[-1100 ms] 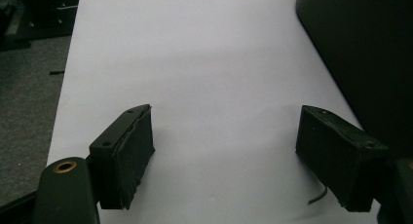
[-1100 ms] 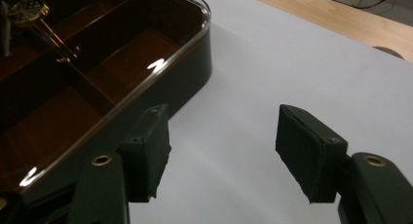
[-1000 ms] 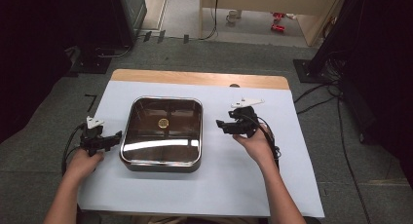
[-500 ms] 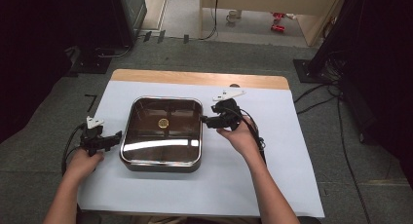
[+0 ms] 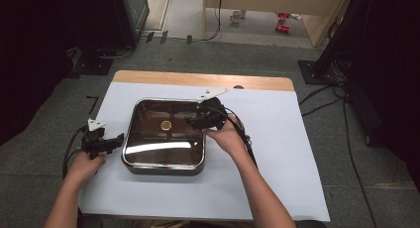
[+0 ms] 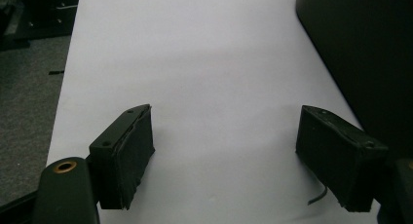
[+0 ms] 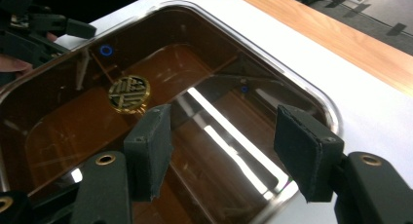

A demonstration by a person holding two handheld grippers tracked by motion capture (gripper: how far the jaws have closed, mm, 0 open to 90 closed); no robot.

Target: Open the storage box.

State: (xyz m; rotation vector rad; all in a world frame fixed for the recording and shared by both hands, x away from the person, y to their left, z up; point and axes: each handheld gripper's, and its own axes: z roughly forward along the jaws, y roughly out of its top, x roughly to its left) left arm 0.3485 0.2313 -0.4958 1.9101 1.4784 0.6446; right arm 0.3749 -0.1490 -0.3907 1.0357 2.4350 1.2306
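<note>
Reaching over the sink

Your right gripper (image 5: 194, 121) hangs over the sink (image 7: 311, 90) mid-table, jaws half apart and empty; drop them squarely astride the near rim before closing. Your left gripper (image 5: 117, 141) waits wide, empty, just beside the sink's left wall.

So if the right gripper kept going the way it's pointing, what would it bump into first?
Probably the floor of the shiny square metal basin, near its round brass drain. The right gripper tilts down over the rim, jaws open and empty; depth is hard to judge.
</note>
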